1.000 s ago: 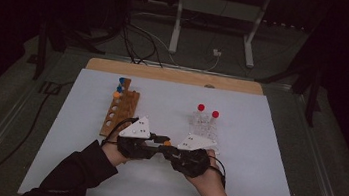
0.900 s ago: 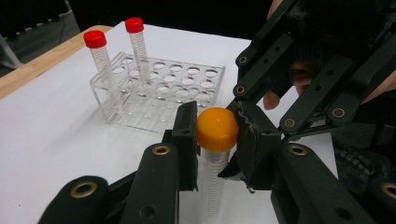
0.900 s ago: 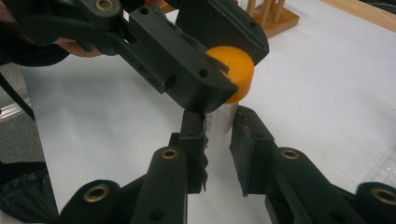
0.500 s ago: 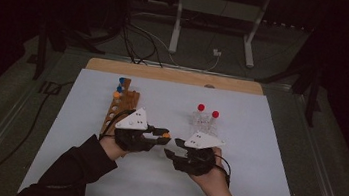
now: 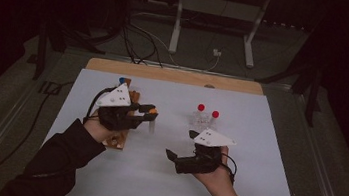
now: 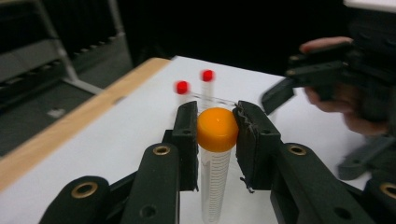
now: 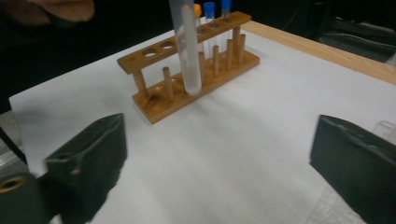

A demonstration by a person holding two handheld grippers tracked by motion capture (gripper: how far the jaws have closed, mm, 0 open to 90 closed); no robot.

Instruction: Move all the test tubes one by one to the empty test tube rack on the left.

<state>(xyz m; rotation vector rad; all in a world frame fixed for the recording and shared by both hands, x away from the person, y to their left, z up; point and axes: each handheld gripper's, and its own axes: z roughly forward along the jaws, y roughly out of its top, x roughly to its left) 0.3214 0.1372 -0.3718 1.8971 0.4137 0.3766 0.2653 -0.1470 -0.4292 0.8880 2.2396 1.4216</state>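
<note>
My left gripper (image 6: 216, 128) is clamped on a clear graduated plastic tube with an orange cap (image 6: 217, 129), its two black jaws pressed against either side of the cap. From the high view I see that gripper (image 5: 146, 116) held above the white table covering (image 5: 260, 118), just to the right of the wooden test-tube rack (image 5: 134, 96), with the tube (image 5: 151, 124) hanging down from the jaws, clear of the sheet. In the right gripper view the same tube (image 7: 187, 51) hangs upright in front of the rack (image 7: 191, 60), its rounded bottom level with the rack's base; I cannot tell whether it touches anything. The rack holds an orange-capped tube (image 7: 198, 10) and two blue-capped tubes (image 7: 209, 9) at its far end, while the two near holes stand unfilled.

My right gripper (image 5: 179, 144) sits lower and to the right on the table, jaws spread wide with nothing between them; in its own view the two black pads (image 7: 88, 154) stand well apart over bare sheet. Two clear red-capped tubes (image 5: 201, 108) stand upright beyond it, near the table's middle. Past my left jaws I see them (image 6: 182, 87) blurred, and my right hand (image 6: 345, 93) with its gripper off to the side.
</note>
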